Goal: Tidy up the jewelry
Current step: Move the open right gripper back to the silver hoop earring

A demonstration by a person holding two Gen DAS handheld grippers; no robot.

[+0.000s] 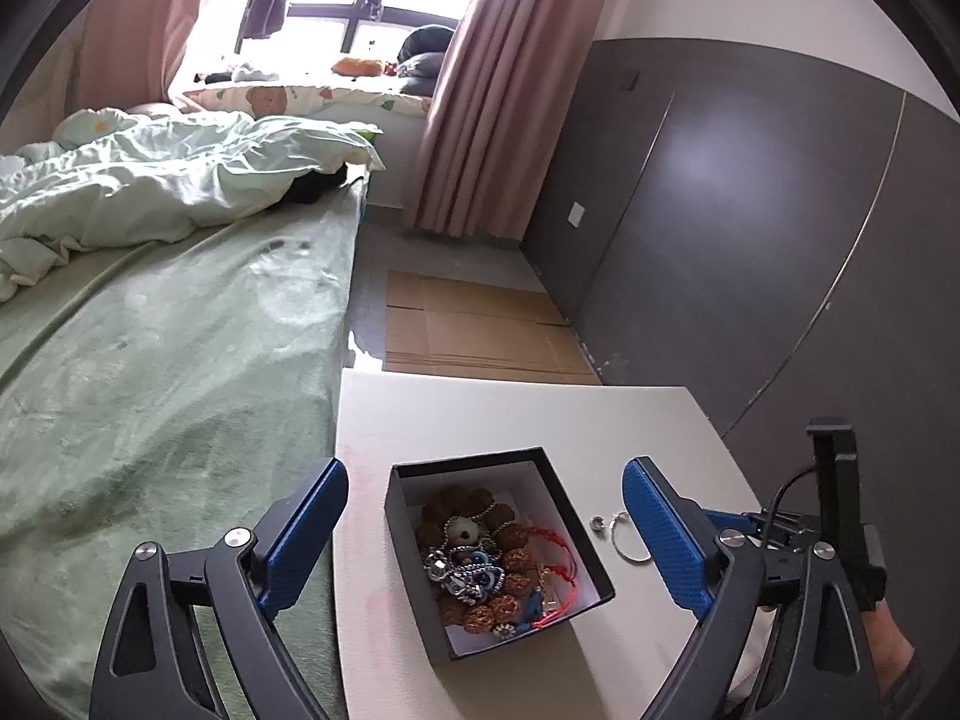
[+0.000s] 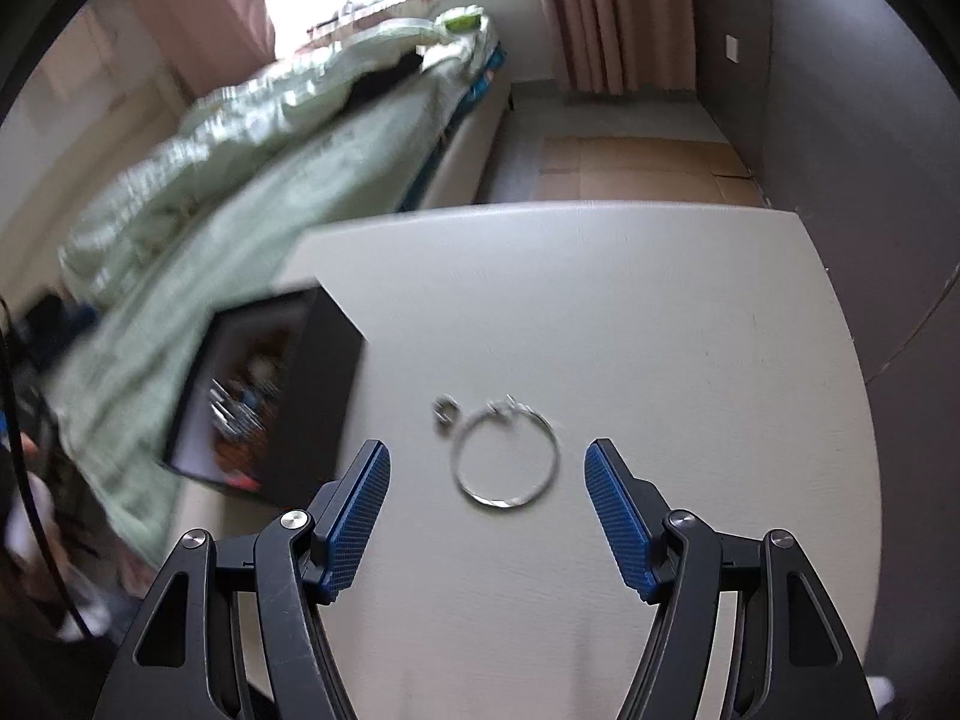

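A black box (image 1: 403, 540) with a white inside stands on the white table (image 1: 480, 414) and holds a pile of jewelry (image 1: 486, 564): brown beads, silver chains, a red cord. My left gripper (image 1: 485, 468) is open, its blue pads on either side of the box and apart from it. To the right of the box a silver bangle (image 2: 459, 468) and a small ring (image 2: 445, 409) lie on the table (image 2: 660, 330). My right gripper (image 2: 487, 450) hangs open just above and in front of the bangle, with nothing between its pads. The box (image 2: 318, 408) is to its left.
A bed with a green sheet (image 1: 180, 360) and a crumpled quilt runs along the table's left edge. Flattened cardboard (image 1: 480, 324) lies on the floor beyond the table. A dark grey wall panel (image 1: 750, 210) stands to the right, and a pink curtain (image 1: 480, 90) hangs behind.
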